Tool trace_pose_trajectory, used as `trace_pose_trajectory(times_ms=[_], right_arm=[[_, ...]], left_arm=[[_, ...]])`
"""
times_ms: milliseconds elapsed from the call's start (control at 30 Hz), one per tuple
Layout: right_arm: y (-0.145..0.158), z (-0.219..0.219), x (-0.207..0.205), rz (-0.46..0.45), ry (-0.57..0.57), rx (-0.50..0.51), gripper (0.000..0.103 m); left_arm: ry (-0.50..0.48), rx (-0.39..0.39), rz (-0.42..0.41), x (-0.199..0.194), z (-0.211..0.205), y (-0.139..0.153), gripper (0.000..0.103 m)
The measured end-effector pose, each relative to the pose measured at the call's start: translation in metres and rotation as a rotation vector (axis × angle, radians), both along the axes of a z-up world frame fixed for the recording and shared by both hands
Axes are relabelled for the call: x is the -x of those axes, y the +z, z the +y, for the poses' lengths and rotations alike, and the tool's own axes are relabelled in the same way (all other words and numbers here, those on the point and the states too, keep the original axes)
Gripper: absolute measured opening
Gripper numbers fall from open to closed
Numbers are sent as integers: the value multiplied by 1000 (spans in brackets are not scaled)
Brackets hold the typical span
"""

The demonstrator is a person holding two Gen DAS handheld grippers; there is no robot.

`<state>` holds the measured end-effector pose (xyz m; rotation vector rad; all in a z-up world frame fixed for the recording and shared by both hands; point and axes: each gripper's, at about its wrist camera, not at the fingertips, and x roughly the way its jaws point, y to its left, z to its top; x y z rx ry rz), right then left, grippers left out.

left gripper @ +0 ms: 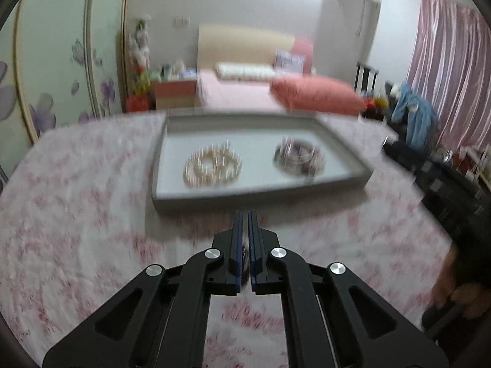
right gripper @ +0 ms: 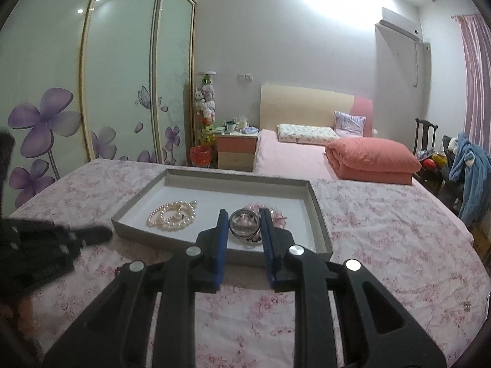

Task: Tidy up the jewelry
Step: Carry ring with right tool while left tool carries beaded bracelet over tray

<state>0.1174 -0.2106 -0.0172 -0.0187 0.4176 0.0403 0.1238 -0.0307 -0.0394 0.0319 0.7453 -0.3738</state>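
On the floral bedspread (right gripper: 383, 230):
Tray (right gripper: 319, 214): grey, shallow, open.
Pearl strand (right gripper: 172, 216): coiled in tray, left part.
Bangles (right gripper: 244, 225): stacked in tray, right part, on pink floral piece (right gripper: 277, 214).
Left gripper (left gripper: 245, 217): pressed together on small dark item (left gripper: 245, 257), blurred, short of tray.
Right gripper (right gripper: 244, 217): spread, empty, framing bangles.

A home bedroom, bed (right gripper: 294, 156) with pillows and folded pink quilt (right gripper: 371, 161) at centre right, bedside cabinet (right gripper: 237, 150) mid-frame, flowered sliding wardrobe (right gripper: 92, 92) on the left, pink curtain (right gripper: 477, 92) far right
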Motion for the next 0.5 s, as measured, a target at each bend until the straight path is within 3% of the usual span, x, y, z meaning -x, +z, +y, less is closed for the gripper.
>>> trace_pose_trajectory(times_ms=[33, 100, 133, 167, 200, 333, 400, 433, 467, 500], right_arm=[[-1, 0, 0, 4, 1, -2, 22], [-2, 1, -1, 7, 3, 3, 22], [-3, 2, 0, 7, 4, 5, 22], [-4, 2, 0, 7, 4, 6, 22], [-4, 2, 0, 8, 3, 8, 22], [-6, 0, -2, 19, -4, 6, 22], [-7, 1, -3, 25, -4, 2, 22], [-7, 1, -4, 26, -3, 0, 22], [-8, 2, -3, 28, -2, 0, 22], [-8, 2, -3, 28, -1, 0, 22]], left_arm=[[-6, -12, 32, -2, -2, -8, 6], [-7, -37, 89, -7, -6, -24, 25], [-3, -45, 112, -9, -7, -30, 51], [3, -45, 131, -11, -8, -36, 71], [8, -43, 136, -10, -7, -39, 72], [7, -49, 140, -8, -8, -42, 69], [24, -70, 125, -9, -8, -44, 45], [31, -84, 114, -9, -7, -45, 22], [27, -78, 127, -11, -6, -44, 13], [36, -63, 129, -12, -3, -44, 13]])
